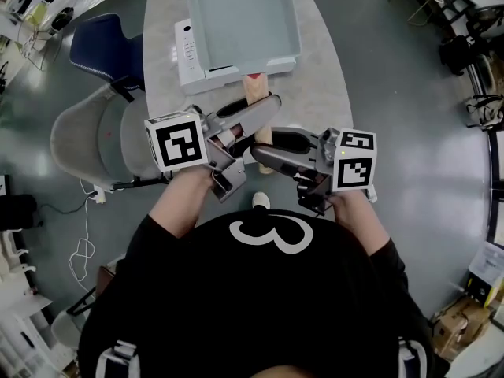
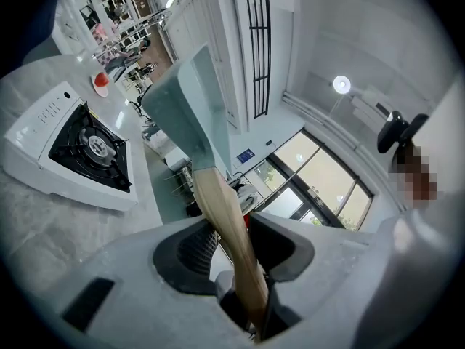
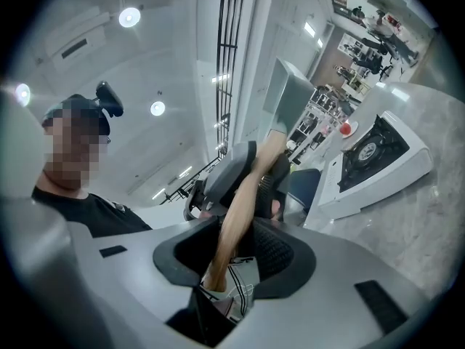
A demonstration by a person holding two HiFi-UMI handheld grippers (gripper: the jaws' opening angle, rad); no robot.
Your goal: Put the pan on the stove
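Black short-sleeved shirt (image 1: 260, 305), white print (image 1: 272, 235), perhaps a numeral, grey left gripper (image 1: 264, 109), grey right gripper (image 1: 264, 151)

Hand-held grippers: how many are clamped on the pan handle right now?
2. The left hand-held gripper grips the wooden handle nearer the pan; the right hand-held gripper grips it closer to the person. Neither is hidden.

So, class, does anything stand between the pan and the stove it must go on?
Nothing visible does. The left gripper and right gripper both clamp the wooden handle of the pan, and the burner grate of the stove lies bare.
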